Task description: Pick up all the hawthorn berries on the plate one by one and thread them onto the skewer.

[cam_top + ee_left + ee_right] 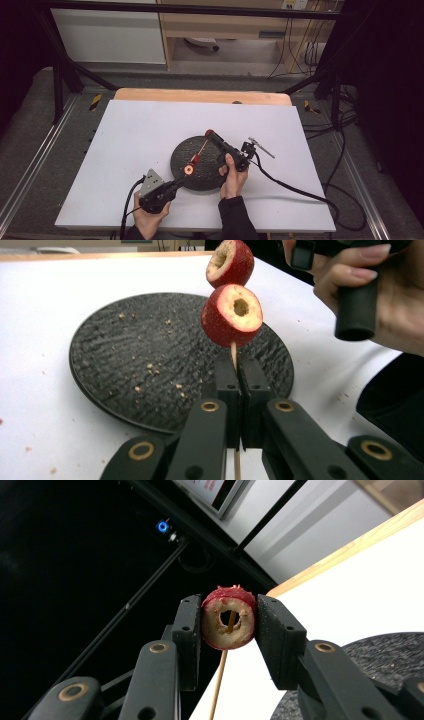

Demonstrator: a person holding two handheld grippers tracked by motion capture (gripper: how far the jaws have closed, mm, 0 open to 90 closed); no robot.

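A thin wooden skewer (pixel 233 352) slants up over the black round plate (pixel 205 175). My left gripper (pixel 235 364) is shut on the skewer's lower end, at the plate's near edge (pixel 182 181). Two cored red fruits sit on the stick above those jaws, one close (pixel 232 315) and one farther up (pixel 230 262). My right gripper (pixel 229 614) is shut on a third cored red fruit (pixel 229 622) with the skewer (pixel 219 680) running through its hole. In the high view the right gripper's tips (pixel 210 134) hold that fruit at the skewer's far end, above the plate's back edge.
The plate (pixel 125 365), dotted with crumbs, lies on a white table cover (pixel 150 130). A wooden table edge (pixel 200 95) runs along the back. Black cables (pixel 300 190) trail over the right side, and a dark metal frame (pixel 65 70) stands around the table.
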